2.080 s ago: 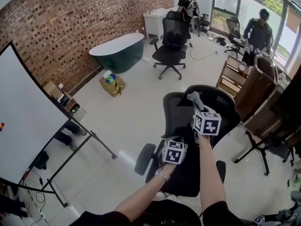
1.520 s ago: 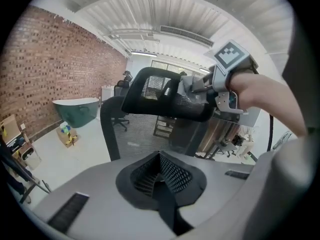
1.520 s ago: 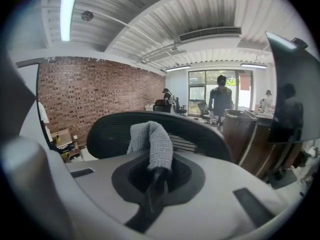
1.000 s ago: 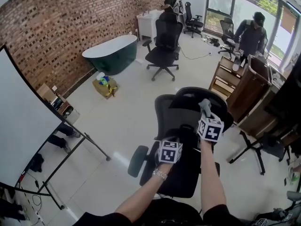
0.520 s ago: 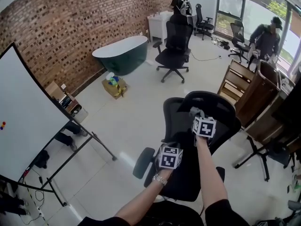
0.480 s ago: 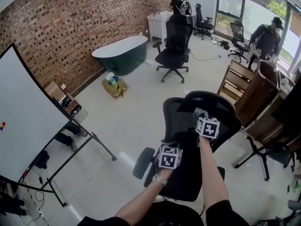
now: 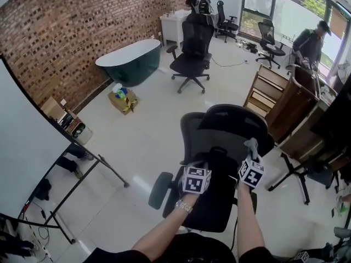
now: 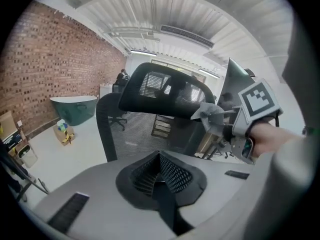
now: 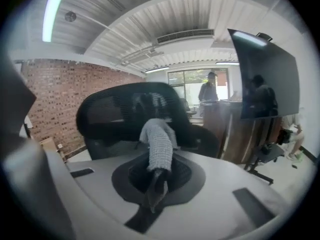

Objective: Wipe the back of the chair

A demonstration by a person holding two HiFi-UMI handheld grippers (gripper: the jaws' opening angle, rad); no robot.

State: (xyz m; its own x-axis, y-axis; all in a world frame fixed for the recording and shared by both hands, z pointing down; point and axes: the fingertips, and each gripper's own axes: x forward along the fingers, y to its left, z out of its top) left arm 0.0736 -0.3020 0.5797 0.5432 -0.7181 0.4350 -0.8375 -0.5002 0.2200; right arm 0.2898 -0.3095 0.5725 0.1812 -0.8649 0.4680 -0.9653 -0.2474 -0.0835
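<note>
A black mesh office chair (image 7: 219, 136) stands in front of me, its back turned toward me, with the headrest (image 8: 160, 91) on top. My right gripper (image 7: 252, 153) is shut on a grey cloth (image 9: 159, 146), and the cloth (image 7: 252, 145) is at the right side of the chair's back, below the headrest (image 9: 127, 106). My left gripper (image 7: 199, 167) is at the lower middle of the back, left of the right one. Its jaws are shut with nothing between them, seen at my left gripper (image 8: 160, 159). The left gripper view also shows the cloth (image 8: 212, 116) beside the mesh back (image 8: 135, 134).
A dark green bathtub (image 7: 129, 59) sits by the brick wall. A second black office chair (image 7: 192, 45) stands behind. A wooden cabinet (image 7: 279, 100) is at the right, and a whiteboard on a stand (image 7: 24, 163) at the left. A person (image 7: 312, 40) stands by the window.
My right gripper has carried the cloth down and to the right, from the upper middle of the chair back to its right side. The left gripper has stayed about where it was.
</note>
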